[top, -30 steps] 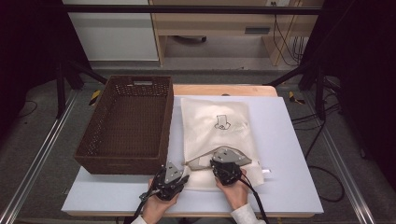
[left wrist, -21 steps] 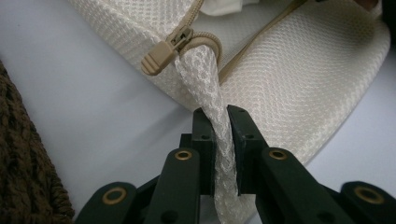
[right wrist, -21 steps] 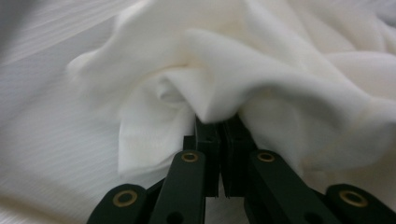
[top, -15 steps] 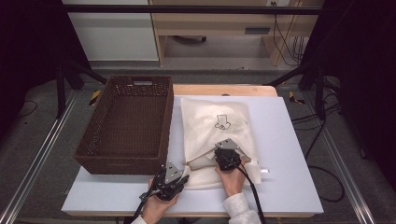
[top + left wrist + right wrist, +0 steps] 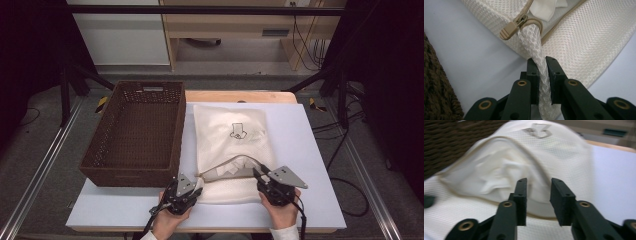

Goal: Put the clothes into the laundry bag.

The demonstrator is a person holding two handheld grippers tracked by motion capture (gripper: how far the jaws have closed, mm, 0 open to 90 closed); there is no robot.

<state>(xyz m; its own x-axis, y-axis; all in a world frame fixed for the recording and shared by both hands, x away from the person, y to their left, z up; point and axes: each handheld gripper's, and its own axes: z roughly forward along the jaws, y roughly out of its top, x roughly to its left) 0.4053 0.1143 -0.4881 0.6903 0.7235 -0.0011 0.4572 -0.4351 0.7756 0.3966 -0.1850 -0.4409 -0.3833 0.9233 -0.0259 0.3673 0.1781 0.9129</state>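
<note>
A white mesh bag (image 5: 232,135) with a printed mark lies on the white table (image 5: 310,150), its zip open along the near side with white cloth showing inside. My left gripper (image 5: 196,190) is at the bag's near left corner. In the left gripper view it (image 5: 543,62) is shut on a twisted strip of mesh just below the beige zipper pull (image 5: 509,28). My right gripper (image 5: 257,175) is at the right end of the zip opening. Its jaws (image 5: 538,185) have just been opening and stand apart above the bag's opening (image 5: 499,177), with nothing pinched between them.
A dark brown wicker basket (image 5: 131,174) stands left of the bag, close to my left gripper, and it (image 5: 436,95) edges into the left gripper view. Bare table runs right of the bag. A wooden shelf unit and cables lie beyond the table.
My right gripper has moved right and back toward the person, away from the middle of the zip, and its jaws have parted. The left gripper has kept its hold in place.
</note>
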